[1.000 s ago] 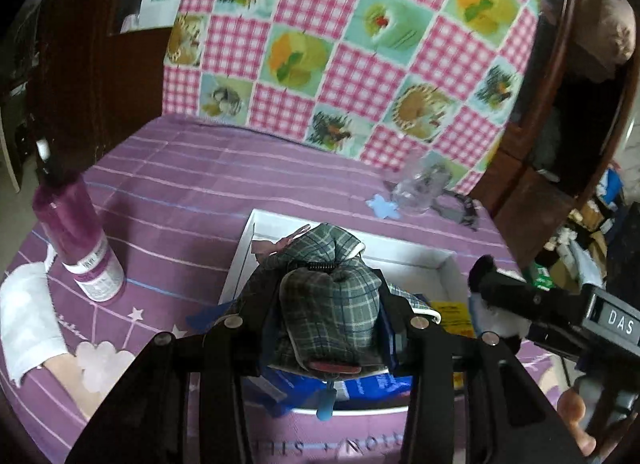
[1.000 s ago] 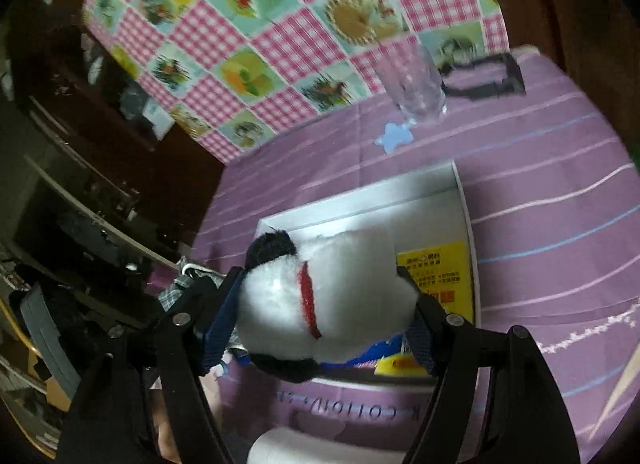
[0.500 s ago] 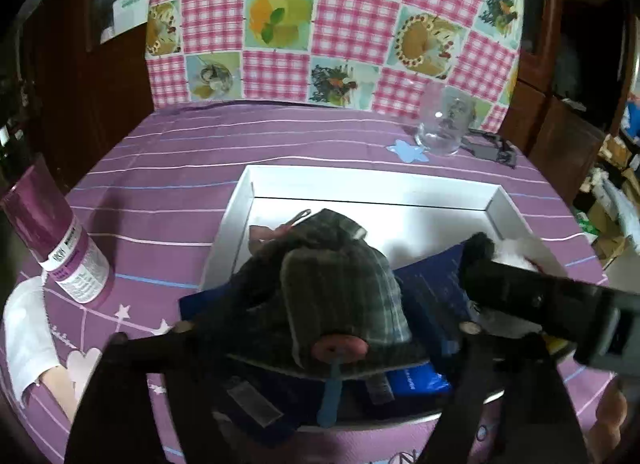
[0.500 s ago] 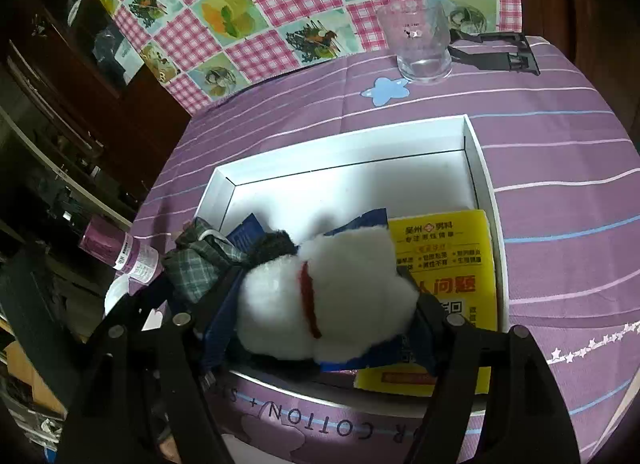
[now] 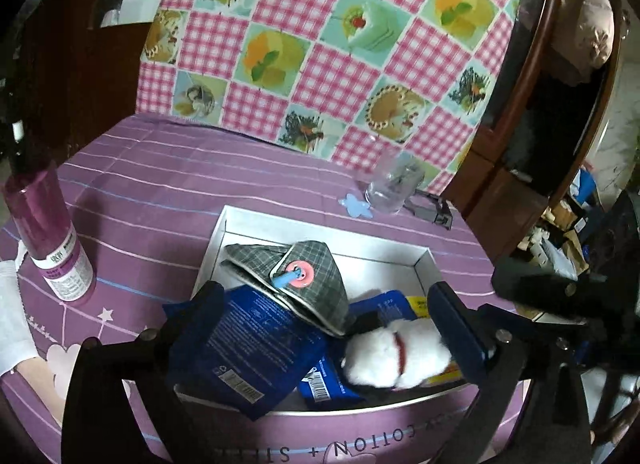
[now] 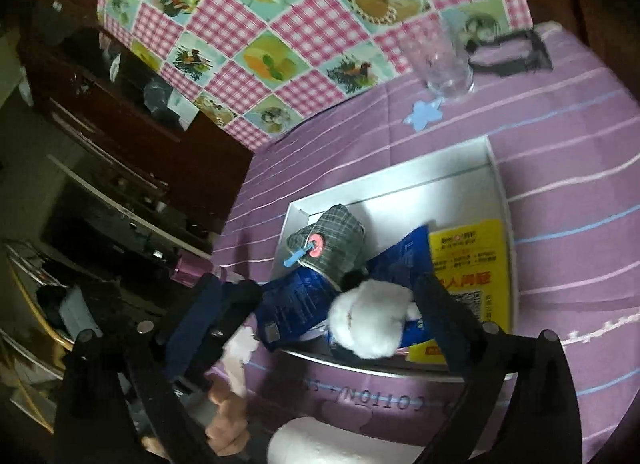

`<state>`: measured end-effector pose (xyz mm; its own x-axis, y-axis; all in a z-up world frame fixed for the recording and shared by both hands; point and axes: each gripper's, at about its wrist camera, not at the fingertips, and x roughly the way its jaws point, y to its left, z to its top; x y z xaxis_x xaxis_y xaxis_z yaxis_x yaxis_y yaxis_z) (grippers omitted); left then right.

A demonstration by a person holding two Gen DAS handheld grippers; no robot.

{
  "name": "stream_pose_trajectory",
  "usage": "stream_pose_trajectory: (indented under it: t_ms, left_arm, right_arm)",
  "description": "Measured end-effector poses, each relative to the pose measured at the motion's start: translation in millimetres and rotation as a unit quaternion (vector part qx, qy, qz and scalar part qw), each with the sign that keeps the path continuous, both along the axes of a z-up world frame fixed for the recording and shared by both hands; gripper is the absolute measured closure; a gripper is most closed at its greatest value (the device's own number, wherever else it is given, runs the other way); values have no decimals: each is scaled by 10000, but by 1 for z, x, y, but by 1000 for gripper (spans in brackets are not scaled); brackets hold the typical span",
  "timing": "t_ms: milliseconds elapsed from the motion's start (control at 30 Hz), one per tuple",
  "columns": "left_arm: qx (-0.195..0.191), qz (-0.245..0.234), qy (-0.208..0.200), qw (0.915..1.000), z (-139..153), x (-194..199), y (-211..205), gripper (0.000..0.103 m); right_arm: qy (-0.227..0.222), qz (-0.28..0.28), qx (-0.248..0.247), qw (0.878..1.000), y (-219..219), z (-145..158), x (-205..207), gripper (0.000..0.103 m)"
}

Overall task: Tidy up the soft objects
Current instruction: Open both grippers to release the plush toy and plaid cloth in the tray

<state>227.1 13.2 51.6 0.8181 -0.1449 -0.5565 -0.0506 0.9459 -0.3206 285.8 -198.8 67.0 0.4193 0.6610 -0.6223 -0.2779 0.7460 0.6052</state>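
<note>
The left gripper [image 5: 324, 328] is hanging wide apart over the near end of the white box [image 5: 280, 219], gripping nothing; the right gripper [image 6: 320, 312] is likewise spread wide, with the white plush toy [image 6: 370, 318] sitting between its fingers but not pinched. The plaid cloth pouch [image 5: 296, 276] is lying in the box on top of a blue packet [image 5: 244, 340], tilted, with the plush toy just beside it against the near wall.

The blue packet is overhanging the near rim, so a finger catching its corner on the way out is likely to drag it (and the pouch riding on it) out of the box. The plush toy is sitting high by the rim and looks ready to roll over it if nudged.

A purple striped cloth [image 5: 168, 179] is covering the round table, carrying a purple bottle [image 5: 48, 232], a clear glass [image 5: 392, 187] and a yellow leaflet [image 6: 468, 264] inside the box. A pink checked cloth [image 5: 320, 35] is hanging behind, with dark wooden cabinets [image 6: 132, 111] around.
</note>
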Motion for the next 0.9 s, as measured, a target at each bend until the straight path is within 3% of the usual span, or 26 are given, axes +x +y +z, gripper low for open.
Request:
stream_pose_trajectory:
  t_ms: [133, 267, 367, 500, 567, 667, 733, 800, 900]
  left_arm:
    - [98, 13, -91, 9999, 6, -4, -1, 1]
    - [249, 33, -64, 9997, 4, -3, -4, 0]
    - [76, -14, -106, 9999, 7, -4, -2, 0]
    - [-23, -5, -256, 9997, 16, -11, 2, 0]
    - [-51, 8, -290, 9996, 18, -13, 4, 1]
    - [-115, 35, -216, 9997, 17, -12, 7, 17]
    - [-145, 52, -97, 9998, 14, -9, 8, 41]
    - [-121, 12, -40, 9999, 13, -8, 7, 59]
    - [275, 59, 100, 9996, 10, -5, 1, 86]
  right_arm:
    - [-290, -161, -803, 9962, 9, 7, -5, 5]
    - [-242, -112, -941, 9952, 10, 4, -4, 5]
    - [-404, -62, -745, 9964, 5, 10, -9, 5]
    - [-701, -66, -53, 9975, -8, 26, -17, 5]
    - [-702, -98, 6, 9975, -10, 29, -18, 5]
    - [-650, -123, -247, 9975, -6, 27, -17, 5]
    - [-611, -130, -407, 9972, -4, 23, -15, 5]
    - [-545, -108, -534, 9970, -3, 20, -14, 5]
    - [-536, -83, -685, 9962, 0, 18, -14, 5]
